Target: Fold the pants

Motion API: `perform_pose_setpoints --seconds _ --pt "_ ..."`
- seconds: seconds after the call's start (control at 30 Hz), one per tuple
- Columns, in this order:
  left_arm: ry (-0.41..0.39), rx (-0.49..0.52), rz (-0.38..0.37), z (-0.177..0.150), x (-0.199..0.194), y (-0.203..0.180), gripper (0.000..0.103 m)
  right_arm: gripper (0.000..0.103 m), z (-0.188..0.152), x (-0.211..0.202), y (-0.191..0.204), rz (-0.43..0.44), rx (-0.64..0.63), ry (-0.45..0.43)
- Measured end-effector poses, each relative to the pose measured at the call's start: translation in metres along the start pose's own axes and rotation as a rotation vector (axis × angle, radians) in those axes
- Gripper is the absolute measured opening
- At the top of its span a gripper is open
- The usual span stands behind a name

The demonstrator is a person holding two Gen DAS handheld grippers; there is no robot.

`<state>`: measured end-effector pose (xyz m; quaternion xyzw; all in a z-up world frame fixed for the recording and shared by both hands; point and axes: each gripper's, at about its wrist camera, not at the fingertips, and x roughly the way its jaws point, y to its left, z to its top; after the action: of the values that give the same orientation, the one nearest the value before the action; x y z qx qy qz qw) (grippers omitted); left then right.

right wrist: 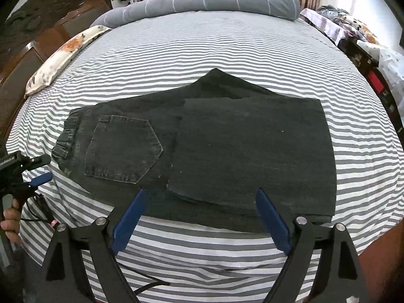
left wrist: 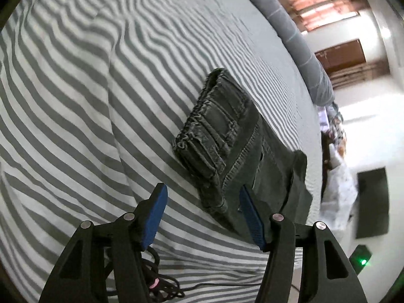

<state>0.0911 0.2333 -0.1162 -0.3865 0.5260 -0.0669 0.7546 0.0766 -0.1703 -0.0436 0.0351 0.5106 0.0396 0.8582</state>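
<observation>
Dark grey jeans [right wrist: 202, 146] lie partly folded on the striped bed, waistband at the left, back pocket [right wrist: 123, 149] up, and the legs folded back over themselves on the right. My right gripper [right wrist: 202, 194] is open, just above the near edge of the jeans, holding nothing. My left gripper [left wrist: 202, 194] is open at the waistband end of the jeans [left wrist: 227, 139], its right finger over the denim, nothing held. The left gripper also shows in the right wrist view [right wrist: 38, 179] at the far left, beside the waistband.
The bed sheet [right wrist: 202, 55] is grey and white striped. A grey rolled duvet [right wrist: 214, 0] lies at the far edge, a floral pillow [right wrist: 63, 55] at the left by a wooden headboard [right wrist: 38, 25]. Cluttered furniture [right wrist: 366, 50] stands at the right. Cables [left wrist: 156, 285] hang under the left gripper.
</observation>
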Motion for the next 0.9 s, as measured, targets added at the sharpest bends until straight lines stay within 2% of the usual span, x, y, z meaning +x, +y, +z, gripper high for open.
perform_pose_setpoints --seconds 0.2,0.67,0.73,0.9 --pt "0.003 -0.044 -0.036 0.010 0.021 0.008 0.060 0.086 0.000 0.005 0.009 -0.001 0.001 0.014" --pt "-0.047 0.039 -0.076 0.023 0.048 0.000 0.058 0.087 0.002 0.021 0.014 -0.013 0.005 0.044" --pt "-0.056 0.058 -0.067 0.022 0.047 -0.002 0.060 0.087 0.001 0.026 0.014 -0.019 0.010 0.050" --pt "-0.091 0.178 0.024 0.012 0.051 -0.021 0.061 0.087 -0.004 0.038 0.012 -0.018 0.038 0.078"
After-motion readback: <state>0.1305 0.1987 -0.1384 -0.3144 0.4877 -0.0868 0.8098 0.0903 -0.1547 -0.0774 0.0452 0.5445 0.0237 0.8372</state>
